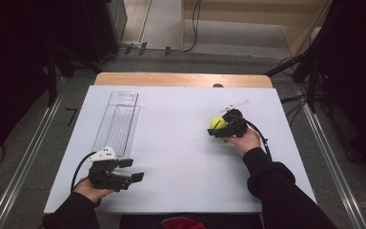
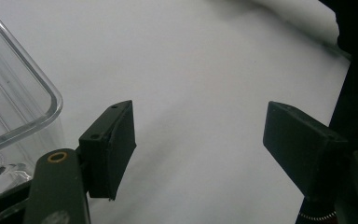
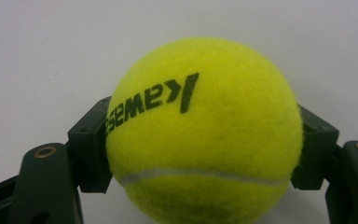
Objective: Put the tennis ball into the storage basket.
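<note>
A yellow-green tennis ball (image 1: 217,123) (image 3: 205,130) with black lettering sits between the jaws of my right gripper (image 1: 219,128) (image 3: 204,149), which is shut on it, one pad pressing each side. This is at the right middle of the white table (image 1: 181,157). My left gripper (image 1: 132,170) (image 2: 200,144) rests at the near left of the table, open with only bare table between its pads. A clear plastic tray (image 1: 116,121) (image 2: 9,107) lies just beyond and to the left of it.
The tray is long and narrow and runs toward the far left of the table. A small clear strip (image 1: 236,105) lies just beyond the right gripper. A wooden edge (image 1: 181,78) borders the table's far side. Dark stands and cables flank the table.
</note>
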{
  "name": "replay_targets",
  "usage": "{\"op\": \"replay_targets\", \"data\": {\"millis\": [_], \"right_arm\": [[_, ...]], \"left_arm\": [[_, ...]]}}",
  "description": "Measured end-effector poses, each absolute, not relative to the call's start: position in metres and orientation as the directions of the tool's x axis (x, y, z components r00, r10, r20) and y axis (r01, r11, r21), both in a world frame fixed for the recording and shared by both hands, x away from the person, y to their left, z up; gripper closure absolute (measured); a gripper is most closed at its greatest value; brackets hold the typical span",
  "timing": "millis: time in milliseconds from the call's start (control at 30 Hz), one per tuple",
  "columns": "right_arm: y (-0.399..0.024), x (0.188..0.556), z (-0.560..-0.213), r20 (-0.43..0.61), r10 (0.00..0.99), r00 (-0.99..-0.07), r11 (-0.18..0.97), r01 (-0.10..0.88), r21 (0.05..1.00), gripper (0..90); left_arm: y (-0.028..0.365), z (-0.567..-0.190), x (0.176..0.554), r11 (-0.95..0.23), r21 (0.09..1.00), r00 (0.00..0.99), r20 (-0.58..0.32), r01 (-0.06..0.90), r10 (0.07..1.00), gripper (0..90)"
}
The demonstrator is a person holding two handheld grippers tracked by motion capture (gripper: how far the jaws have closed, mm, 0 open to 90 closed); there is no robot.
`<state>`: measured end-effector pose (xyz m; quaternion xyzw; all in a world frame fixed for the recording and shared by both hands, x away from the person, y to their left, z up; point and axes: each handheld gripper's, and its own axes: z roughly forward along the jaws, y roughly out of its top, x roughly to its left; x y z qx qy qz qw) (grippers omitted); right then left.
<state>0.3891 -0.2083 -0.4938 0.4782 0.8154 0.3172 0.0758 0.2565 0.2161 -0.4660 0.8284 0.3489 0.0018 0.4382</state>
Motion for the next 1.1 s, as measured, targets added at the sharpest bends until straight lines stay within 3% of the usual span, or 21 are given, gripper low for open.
{"op": "replay_targets", "data": {"millis": [1100], "right_arm": [[-0.196,0.371,-0.473,0.213,0.764,-0.609,0.383,0.693,0.611,23.1]], "left_arm": [[0.216,-0.466,0.257,-0.374,0.726,0.755,-0.3,0.577,0.583,26.0]]}}
